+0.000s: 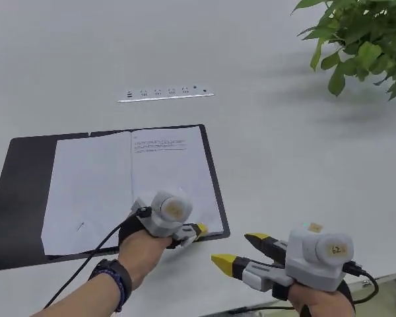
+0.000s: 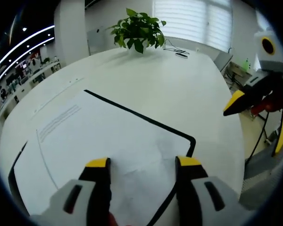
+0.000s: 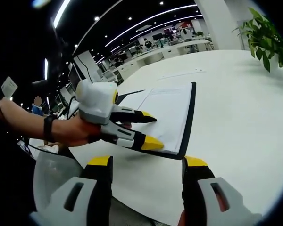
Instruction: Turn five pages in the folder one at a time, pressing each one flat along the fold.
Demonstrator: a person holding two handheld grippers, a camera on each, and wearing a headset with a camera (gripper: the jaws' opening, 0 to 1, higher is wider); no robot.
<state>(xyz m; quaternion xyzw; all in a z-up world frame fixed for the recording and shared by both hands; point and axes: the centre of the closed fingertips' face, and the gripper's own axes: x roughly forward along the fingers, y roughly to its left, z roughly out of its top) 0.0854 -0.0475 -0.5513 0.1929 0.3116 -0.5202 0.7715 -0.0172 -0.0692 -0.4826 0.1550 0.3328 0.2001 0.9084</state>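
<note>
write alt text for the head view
An open black folder with white pages lies on a white table, and the left gripper, jaws open, sits at the bottom right corner of its right page. The right gripper, also open, is held over bare table to the right; a socket strip and a leafy plant lie beyond.

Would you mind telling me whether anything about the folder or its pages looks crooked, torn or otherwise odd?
Nothing stands out. The folder lies open and flat on the table, its pages looking smooth and untorn. The left gripper sits open at the right page's lower corner; the right gripper is open beside the folder.
</note>
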